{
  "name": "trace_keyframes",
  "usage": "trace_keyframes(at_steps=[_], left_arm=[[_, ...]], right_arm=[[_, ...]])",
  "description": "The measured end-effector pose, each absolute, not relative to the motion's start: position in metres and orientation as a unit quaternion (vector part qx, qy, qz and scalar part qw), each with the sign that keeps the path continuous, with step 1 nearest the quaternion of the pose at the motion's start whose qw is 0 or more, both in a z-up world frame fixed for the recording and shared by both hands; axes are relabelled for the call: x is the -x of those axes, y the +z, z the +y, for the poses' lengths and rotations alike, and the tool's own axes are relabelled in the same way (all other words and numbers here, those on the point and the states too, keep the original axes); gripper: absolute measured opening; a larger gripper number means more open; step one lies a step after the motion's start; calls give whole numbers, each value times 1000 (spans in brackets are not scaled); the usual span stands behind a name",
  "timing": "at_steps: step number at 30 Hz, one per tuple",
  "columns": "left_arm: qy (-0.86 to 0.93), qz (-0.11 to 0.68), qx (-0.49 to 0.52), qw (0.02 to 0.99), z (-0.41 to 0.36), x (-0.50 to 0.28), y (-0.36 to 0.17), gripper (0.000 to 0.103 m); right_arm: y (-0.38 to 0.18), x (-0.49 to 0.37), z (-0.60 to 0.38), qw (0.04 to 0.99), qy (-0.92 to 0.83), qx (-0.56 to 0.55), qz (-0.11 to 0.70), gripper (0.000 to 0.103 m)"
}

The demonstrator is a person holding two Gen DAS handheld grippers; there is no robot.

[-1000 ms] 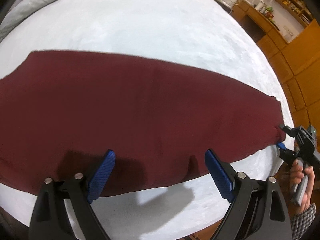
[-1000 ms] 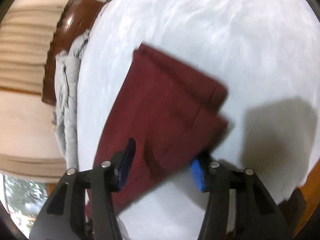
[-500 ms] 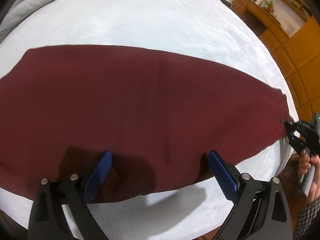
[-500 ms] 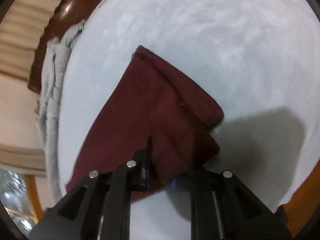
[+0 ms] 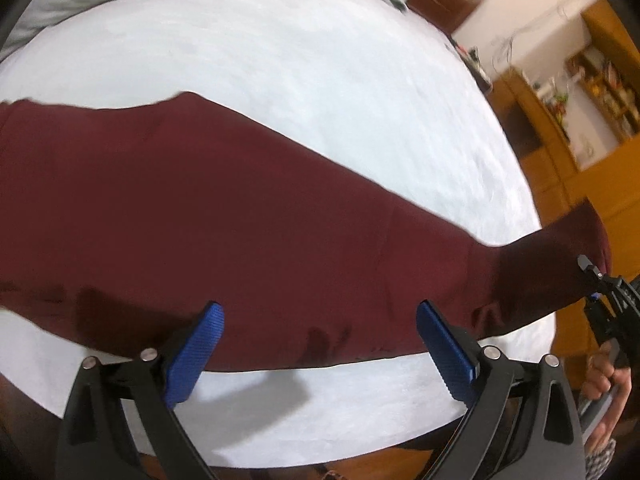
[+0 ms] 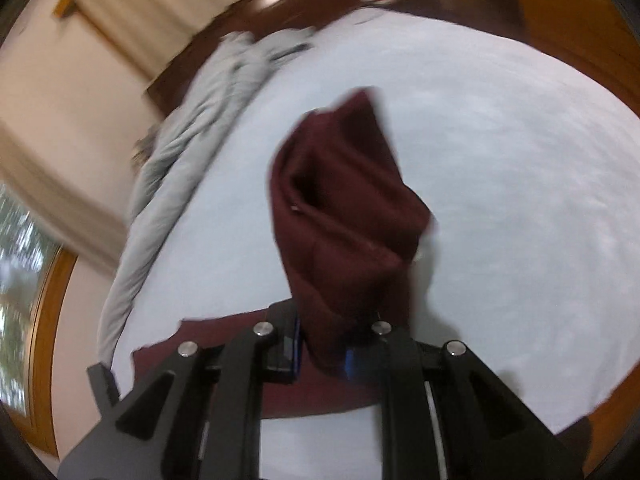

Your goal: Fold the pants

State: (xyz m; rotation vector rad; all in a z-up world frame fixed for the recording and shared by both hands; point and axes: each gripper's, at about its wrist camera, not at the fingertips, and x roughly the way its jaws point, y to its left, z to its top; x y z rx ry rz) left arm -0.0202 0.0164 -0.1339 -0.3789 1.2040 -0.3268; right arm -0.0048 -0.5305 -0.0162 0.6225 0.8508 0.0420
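Pants [image 5: 224, 216] are lying on the white bed cover [image 5: 280, 80], a long maroon strip running left to right across the near half of the bed, with the right end raised off the surface.

Left gripper [image 5: 320, 340] is hovering over the near edge of the cloth about midway along its length. Its blue pads [image 5: 192, 356] are standing wide apart and are pressing on nothing; fabric lies below the gap only.

Right gripper [image 6: 320, 354] is clamped on the hem end of the legs. Its jaws have just been closing, and a bunch of maroon cloth is now pinched between them and standing up in a loose, twisted fold in the right wrist view.

Risks, as judged from this position:
- Grip is taking a gathered bunch, not a flat edge. One layer may be sliding out during the carry, leaving the two legs misaligned.
- Twist in the lifted end may be carried into the fold as a diagonal crease.
- Left jaws are holding nothing, so the middle of the garment may be dragged along the cover and wrinkled.

Long axis is lying left to right, angled slightly toward the near right corner. Hem end is pointing right; the wider end is running out of view at the left, toward the crumpled grey blanket [image 6: 180, 152] at the far left of the bed.
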Motion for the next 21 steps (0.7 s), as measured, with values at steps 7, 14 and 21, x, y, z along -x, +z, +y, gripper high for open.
trace_keyframes(at_steps=[7,14,21], left_arm=[[-137,557,219,789,51,34,-139,97],[-126,552,250,786,72,33,-138,97],[-128,556,273,775,66,23,-142,97]], right_arm=[[-23,-49,-405,856,103,-221,456,14],[-70,-69,-325,831,124,-159,518,14],[-114,-40,-308,815,141,-132,546,21]])
